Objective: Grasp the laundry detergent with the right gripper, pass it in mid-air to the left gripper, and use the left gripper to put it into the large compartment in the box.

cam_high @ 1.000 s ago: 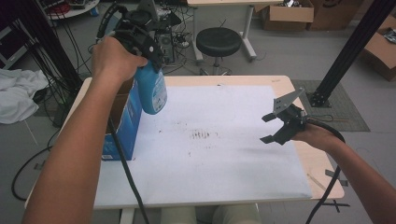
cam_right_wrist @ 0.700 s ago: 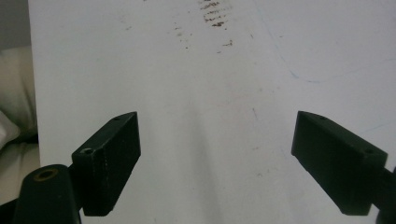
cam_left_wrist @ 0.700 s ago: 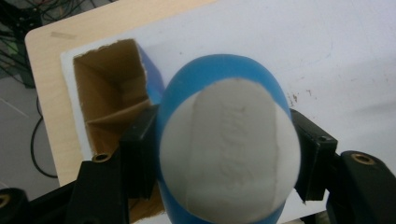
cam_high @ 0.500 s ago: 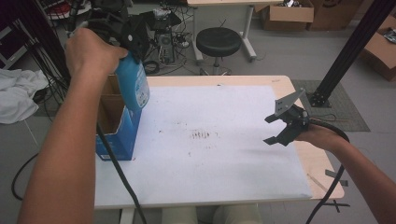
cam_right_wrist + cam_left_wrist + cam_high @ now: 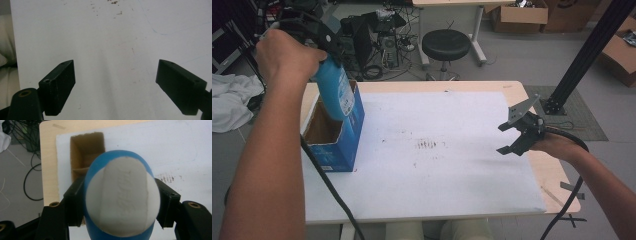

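From above, the left gripper point(image 5: 324, 47) hangs at the table's ten o'clock corner, clamped on the top of a blue bottle point(image 5: 337, 92) that tilts over the open mouth of a blue cardboard box point(image 5: 339, 145) standing on the white sheet point(image 5: 452, 170); the bottle's lower end sits at the box's far rim, though whether it touches the cardboard cannot be told from here. The left gripper view looks straight down the bottle point(image 5: 121, 202) and adds what the high view hides: its white cap, embossed with lettering too blurred to read, is pinched between the two black jaws at nine and three o'clock, and beyond it the box's brown interior point(image 5: 86, 155) shows a cardboard divider across it. The right gripper point(image 5: 514, 137) rests near the table's three o'clock edge (well apart from the box), its jaws spread wide with nothing between them. Its own view shows the right gripper's point(image 5: 115, 85) jaws parted over bare sheet point(image 5: 112, 37), with faint brown specks towards twelve o'clock, the same marks the high view places near the sheet's middle.
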Motion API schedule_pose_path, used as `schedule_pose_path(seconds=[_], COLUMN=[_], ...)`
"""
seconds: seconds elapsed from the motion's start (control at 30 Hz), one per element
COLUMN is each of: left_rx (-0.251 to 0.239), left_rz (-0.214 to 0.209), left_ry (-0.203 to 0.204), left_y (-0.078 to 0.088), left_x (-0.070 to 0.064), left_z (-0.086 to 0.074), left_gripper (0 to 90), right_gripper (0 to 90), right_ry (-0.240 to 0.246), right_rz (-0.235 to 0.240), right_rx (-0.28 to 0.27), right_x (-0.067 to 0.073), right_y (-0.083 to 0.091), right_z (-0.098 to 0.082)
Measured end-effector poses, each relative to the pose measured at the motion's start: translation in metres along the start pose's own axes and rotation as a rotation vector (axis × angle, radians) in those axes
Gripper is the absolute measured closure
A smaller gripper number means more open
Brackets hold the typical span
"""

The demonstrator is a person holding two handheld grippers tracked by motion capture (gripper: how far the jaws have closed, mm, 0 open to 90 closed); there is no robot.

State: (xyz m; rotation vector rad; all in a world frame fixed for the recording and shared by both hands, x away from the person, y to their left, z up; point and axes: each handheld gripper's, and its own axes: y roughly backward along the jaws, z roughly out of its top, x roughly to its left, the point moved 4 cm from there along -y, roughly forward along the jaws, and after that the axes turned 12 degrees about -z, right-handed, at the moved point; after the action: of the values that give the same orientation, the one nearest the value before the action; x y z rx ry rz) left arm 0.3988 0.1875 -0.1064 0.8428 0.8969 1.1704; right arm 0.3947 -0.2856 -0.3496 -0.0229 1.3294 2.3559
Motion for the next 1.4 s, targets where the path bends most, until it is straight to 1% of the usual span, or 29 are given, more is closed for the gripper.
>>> schedule_pose_path(seconds=[0.13, 0.17, 0.2, 0.33, 0.37, 0.47, 0.53, 0.6, 0.63, 0.77, 0.97, 1.03, 1.2, 1.27, 1.33, 1.4], left_rx=[-0.004, -0.007, -0.007, -0.006, 0.006, 0.011, 0.021, 0.023, 0.023, 0.01, 0.007, 0.003, 0.015, 0.019, 0.022, 0.025], left_rz=[0.02, 0.027, 0.027, 0.041, 0.04, 0.037, 0.038, 0.041, 0.041, 0.032, 0.037, 0.037, 0.027, 0.022, 0.022, 0.022], left_ry=[0.014, 0.021, 0.021, 0.028, 0.029, 0.044, 0.041, 0.038, 0.038, 0.045, 0.03, 0.034, 0.033, 0.024, 0.025, 0.023], left_y=[-0.002, -0.003, -0.003, -0.011, -0.014, -0.021, -0.026, -0.032, -0.032, -0.041, -0.06, -0.067, -0.087, -0.094, -0.102, -0.11], left_x=[0.01, 0.015, 0.015, 0.027, 0.03, 0.036, 0.04, 0.044, 0.044, 0.053, 0.062, 0.064, 0.068, 0.07, 0.072, 0.074], left_z=[-0.002, -0.004, -0.004, -0.009, -0.011, -0.014, -0.015, -0.018, -0.018, -0.023, -0.03, -0.032, -0.038, -0.04, -0.043, -0.046], left_gripper=[38.2, 38.2, 38.2, 38.2, 38.2, 38.2, 38.2, 38.2, 38.2, 38.2, 38.2, 38.2, 38.2, 38.3, 38.2, 38.3], right_gripper=[16.0, 16.2, 16.2, 16.2, 16.2, 16.2, 16.3, 16.3, 16.3, 16.3, 16.3, 16.3, 16.3, 16.4, 16.4, 16.4], right_ry=[0.002, 0.004, 0.004, -0.001, -0.003, -0.002, 0.001, 0.003, 0.003, 0.001, 0.0, -0.005, -0.006, -0.008, -0.007, -0.012], right_rz=[-0.002, -0.006, -0.006, -0.009, -0.009, -0.009, -0.005, -0.003, -0.003, -0.002, 0.001, 0.0, 0.001, 0.001, 0.004, 0.006], right_rx=[0.003, -0.003, -0.003, -0.002, -0.001, 0.002, 0.003, 0.004, 0.004, 0.005, 0.007, 0.01, 0.014, 0.016, 0.016, 0.026], right_x=[0.0, -0.001, -0.001, -0.001, -0.001, 0.0, 0.0, 0.001, 0.001, 0.0, 0.0, 0.0, 0.001, 0.002, 0.002, 0.003], right_y=[0.0, 0.001, 0.001, 0.001, 0.0, -0.001, -0.003, -0.005, -0.005, -0.006, -0.01, -0.01, -0.014, -0.015, -0.016, -0.018], right_z=[-0.002, -0.003, -0.003, -0.004, -0.005, -0.005, -0.005, -0.004, -0.004, -0.004, -0.006, -0.006, -0.007, -0.007, -0.008, -0.01])
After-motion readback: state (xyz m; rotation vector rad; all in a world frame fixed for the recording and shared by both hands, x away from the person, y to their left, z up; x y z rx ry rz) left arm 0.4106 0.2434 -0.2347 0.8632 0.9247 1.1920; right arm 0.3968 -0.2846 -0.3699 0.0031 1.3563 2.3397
